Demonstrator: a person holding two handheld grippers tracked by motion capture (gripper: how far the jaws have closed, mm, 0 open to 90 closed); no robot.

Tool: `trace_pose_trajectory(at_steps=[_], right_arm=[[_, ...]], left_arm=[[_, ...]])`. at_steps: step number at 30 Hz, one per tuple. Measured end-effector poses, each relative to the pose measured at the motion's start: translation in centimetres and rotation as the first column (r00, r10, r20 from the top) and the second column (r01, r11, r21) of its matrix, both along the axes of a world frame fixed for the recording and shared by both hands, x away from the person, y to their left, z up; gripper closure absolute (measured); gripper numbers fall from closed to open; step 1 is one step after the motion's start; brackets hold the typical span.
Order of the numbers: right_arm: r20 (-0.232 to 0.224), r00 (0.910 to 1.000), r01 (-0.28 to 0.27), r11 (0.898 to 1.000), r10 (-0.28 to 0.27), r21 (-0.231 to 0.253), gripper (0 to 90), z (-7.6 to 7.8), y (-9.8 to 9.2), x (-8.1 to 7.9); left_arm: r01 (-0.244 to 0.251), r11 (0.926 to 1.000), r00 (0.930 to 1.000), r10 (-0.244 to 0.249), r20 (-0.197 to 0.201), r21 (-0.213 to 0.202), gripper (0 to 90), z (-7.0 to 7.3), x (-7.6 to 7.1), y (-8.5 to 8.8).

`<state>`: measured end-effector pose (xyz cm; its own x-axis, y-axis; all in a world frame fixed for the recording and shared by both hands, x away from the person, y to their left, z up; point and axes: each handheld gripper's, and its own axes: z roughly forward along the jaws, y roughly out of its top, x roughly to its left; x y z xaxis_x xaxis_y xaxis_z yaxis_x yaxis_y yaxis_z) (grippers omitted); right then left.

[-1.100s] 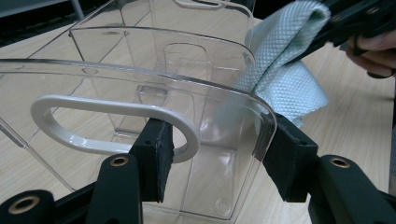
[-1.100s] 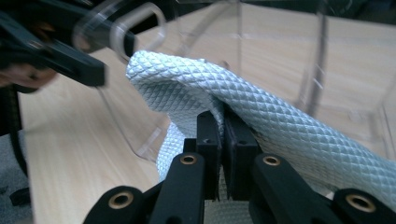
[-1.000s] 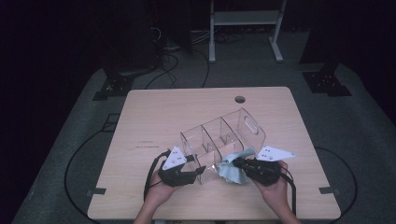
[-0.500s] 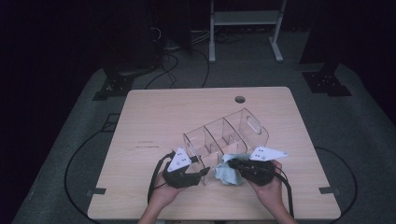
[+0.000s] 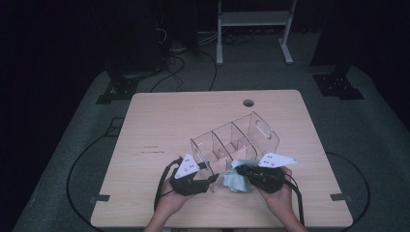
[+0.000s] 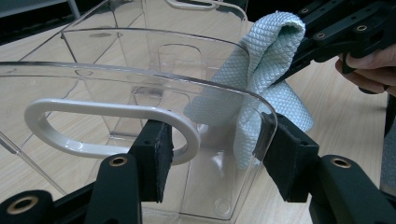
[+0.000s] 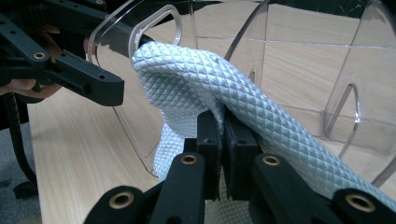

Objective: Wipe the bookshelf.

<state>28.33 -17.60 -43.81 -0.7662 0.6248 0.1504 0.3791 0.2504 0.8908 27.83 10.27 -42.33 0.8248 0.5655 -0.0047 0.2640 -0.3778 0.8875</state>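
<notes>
Jaws first: my left gripper has its jaws clamped on the near end wall of the organizer, one pad inside by the white handle slot, the other outside on the curved corner; my right gripper has its jaws pinched tight on a fold of the cloth. On the worktop the clear, three-compartment organizer sits toward the near right, and the pale blue cloth is draped at its near end, pressed against the wall's rim between the two grippers. I judge this to be wiping the near wall while the left side steadies it. What could go wrong: the organizer is light and its plastic slick, so a hard push from the cloth could twist it out of the left pads or skate it across the wood; the grip on the cloth is just one fold, so dragging over the rim could pull it free; and the two grippers sit close together, so a careless stroke could knock them. Compared with a second ago, the organizer, left gripper and cloth sit much as they did, while the right hand has edged slightly inward.
</notes>
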Motion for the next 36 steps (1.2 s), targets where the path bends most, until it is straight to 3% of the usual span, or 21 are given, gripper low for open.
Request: trace_pose_trajectory(at_steps=[6, 12, 18, 25, 31, 36], right_arm=[[-0.058, 0.9983, 0.0, 0.999, -0.002, -0.041, 85.7, -2.1, 0.2, 0.1], [-0.016, 0.9999, 0.001, 1.0, -0.001, -0.021, 85.7, -0.9, 0.2, -0.2], [-0.079, 0.9969, -0.001, 0.999, -0.003, -0.047, 85.7, -2.8, 0.3, 0.2], [-0.042, 0.9991, 0.005, 0.999, -0.006, -0.032, 85.6, -1.6, 0.2, -0.1], [-0.081, 0.9967, 0.003, 0.999, -0.007, -0.047, 85.7, -3.0, 0.2, 0.1], [-0.038, 0.9992, 0.009, 1.0, -0.01, -0.026, 85.7, -1.7, 0.2, -0.2]], left_arm=[[0.0, 1.0, 1.0, 0.0, -0.001, -0.002, 46.0, 0.0, 0.0, 0.0], [0.003, 1.0, 1.0, -0.003, -0.001, -0.001, 46.0, 0.0, 0.0, 0.0], [0.003, 1.0, 1.0, -0.003, 0.0, 0.0, 46.0, 0.0, 0.0, 0.0], [0.004, 1.0, 1.0, -0.004, -0.001, -0.003, 46.0, 0.0, 0.0, 0.0], [0.004, 1.0, 1.0, -0.004, 0.001, -0.004, 46.0, -0.1, 0.0, 0.0], [0.008, 0.9999, 1.0, -0.008, -0.003, -0.009, 46.0, -0.1, 0.0, 0.0]])
